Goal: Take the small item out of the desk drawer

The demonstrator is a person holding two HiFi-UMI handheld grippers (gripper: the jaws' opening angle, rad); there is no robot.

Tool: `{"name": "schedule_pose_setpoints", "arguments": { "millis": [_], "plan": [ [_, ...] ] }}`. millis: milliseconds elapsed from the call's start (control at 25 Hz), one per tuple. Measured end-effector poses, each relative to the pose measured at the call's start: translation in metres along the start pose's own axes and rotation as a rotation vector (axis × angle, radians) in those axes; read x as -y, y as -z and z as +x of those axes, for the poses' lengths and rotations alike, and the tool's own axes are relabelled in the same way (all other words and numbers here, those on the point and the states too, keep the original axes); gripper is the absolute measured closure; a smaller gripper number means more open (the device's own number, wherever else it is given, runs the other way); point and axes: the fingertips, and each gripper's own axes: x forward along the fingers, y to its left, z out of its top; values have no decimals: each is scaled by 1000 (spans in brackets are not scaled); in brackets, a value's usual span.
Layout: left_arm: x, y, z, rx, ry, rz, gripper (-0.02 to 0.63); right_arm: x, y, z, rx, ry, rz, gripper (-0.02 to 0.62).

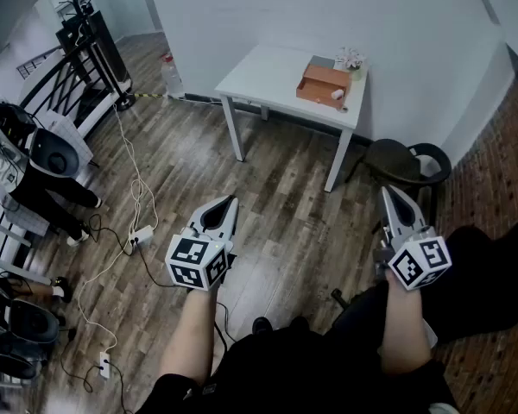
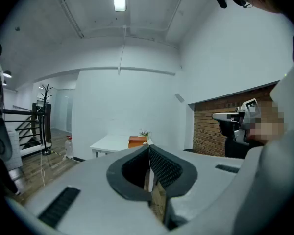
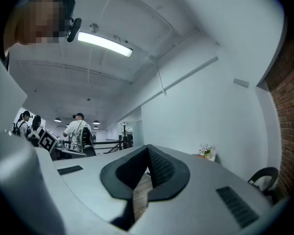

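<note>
The desk (image 1: 268, 72) had a smooth, matt white top, and the floor (image 1: 276, 188) was grainy wood planking. The left claw (image 2: 148, 147) looked matt grey plastic, its pads (image 2: 164, 166) dark and ribbed.

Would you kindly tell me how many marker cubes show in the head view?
2. One marker cube rides the left gripper; the other cube rides the right gripper. None seems hidden.

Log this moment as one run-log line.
left gripper: shut, empty | right gripper: shut, empty | orange drawer box: on table, not reached
</note>
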Motion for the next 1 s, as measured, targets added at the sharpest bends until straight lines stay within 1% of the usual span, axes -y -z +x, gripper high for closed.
{"name": "schedule_pose_setpoints", "arguments": {
  "millis": [240, 440, 600, 720, 800, 880, 1000],
  "plan": [
    [-11, 1, -1, -9, -3, 5, 595, -11, 7, 9, -13, 1, -22, 600],
    [-18, 2, -10, -2, 18, 10, 595, -21, 14, 10, -35, -2, -51, 600],
    [-34, 12, -20, -13, 13, -15, 595, -21, 12, 1, -38, 14, -92, 600],
    [-43, 21, -25, -19, 19, -42, 595, -19, 17, -1, -54, 51, -79, 600],
    [-48, 27, -29, -19, 32, -42, 595, -29, 27, 3, -62, 60, -62, 600],
    [-53, 32, -29, -20, 42, -42, 595, -42, 40, 8, -72, 57, -51, 600],
    [-58, 37, -22, -39, 54, -63, 595, -54, 57, 16, -103, 36, -32, 600]
  ]
}}
